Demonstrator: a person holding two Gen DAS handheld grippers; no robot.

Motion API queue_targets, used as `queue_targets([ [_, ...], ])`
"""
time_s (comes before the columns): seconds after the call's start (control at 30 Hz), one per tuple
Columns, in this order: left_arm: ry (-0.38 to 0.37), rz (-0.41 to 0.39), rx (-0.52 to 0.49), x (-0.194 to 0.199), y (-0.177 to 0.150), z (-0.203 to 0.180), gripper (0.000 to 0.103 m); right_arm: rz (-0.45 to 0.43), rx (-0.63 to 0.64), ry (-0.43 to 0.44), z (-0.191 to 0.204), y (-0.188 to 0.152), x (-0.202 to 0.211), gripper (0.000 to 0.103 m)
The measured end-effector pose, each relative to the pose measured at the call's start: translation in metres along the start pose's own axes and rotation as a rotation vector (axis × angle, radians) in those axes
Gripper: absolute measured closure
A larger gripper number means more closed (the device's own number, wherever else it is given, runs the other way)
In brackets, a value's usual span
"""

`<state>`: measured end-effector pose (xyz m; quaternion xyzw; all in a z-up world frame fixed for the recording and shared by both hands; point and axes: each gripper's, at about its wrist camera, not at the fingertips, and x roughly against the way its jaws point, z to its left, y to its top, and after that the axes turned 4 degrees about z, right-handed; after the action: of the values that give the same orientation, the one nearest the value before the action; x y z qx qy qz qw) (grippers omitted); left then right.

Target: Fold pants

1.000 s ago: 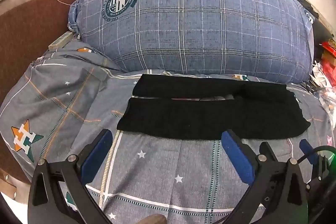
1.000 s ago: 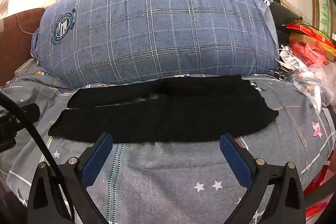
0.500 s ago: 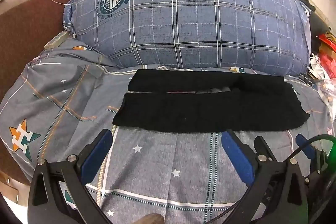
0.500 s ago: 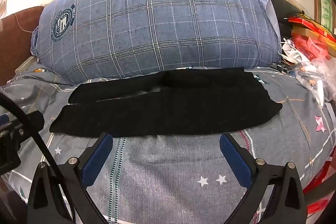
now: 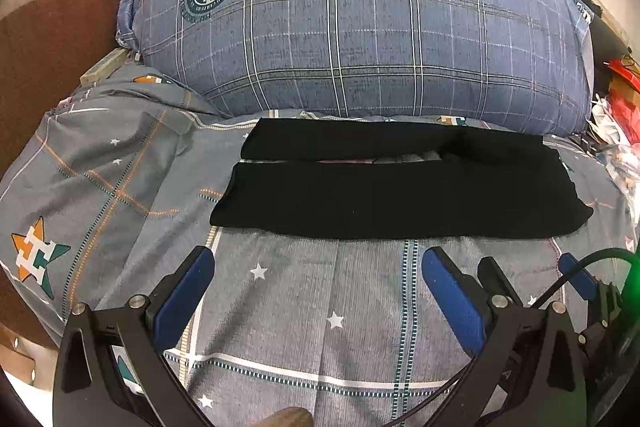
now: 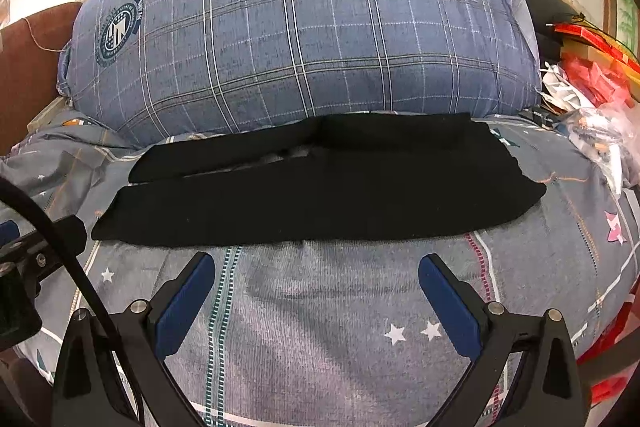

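Black pants point(image 5: 400, 199) point(image 6: 320, 199) lie flat across the grey star-print bedsheet point(image 5: 320, 291) point(image 6: 332, 299), legs pointing left and waist at the right, a narrow gap between the legs. My left gripper point(image 5: 318, 267) hovers open just short of the pants' near edge, nothing between its blue pads. My right gripper point(image 6: 316, 267) is open as well, close to the same near edge and empty. The right gripper's fingers point(image 5: 576, 279) show at the right of the left wrist view.
A big blue plaid pillow point(image 5: 360, 19) point(image 6: 304, 27) lies right behind the pants with folded clothes on top. A brown headboard point(image 5: 60, 23) stands at the left. Red bags and clutter point(image 6: 592, 83) pile up at the right bed edge.
Both grippers have pulled back and risen slightly, so the pants sit a little farther from the fingertips. The pants have not moved; both grippers stay open.
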<state>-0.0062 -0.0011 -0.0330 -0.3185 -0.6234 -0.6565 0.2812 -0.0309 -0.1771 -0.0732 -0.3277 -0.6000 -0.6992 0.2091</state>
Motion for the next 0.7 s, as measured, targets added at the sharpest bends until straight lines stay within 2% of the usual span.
queue_targets([
  [0.23,-0.031,0.085,0.02,-0.032,-0.009,0.006,0.0,0.035,-0.011,-0.004,-0.002,-0.003,-0.009,0.0],
  [0.37,-0.085,0.161,0.088,-0.059,-0.021,0.018,0.0,0.073,0.014,-0.034,-0.002,-0.009,-0.019,0.0],
  [0.7,0.02,0.221,0.107,-0.094,-0.046,0.032,0.0,0.11,-0.015,-0.046,-0.018,-0.017,-0.029,0.0],
])
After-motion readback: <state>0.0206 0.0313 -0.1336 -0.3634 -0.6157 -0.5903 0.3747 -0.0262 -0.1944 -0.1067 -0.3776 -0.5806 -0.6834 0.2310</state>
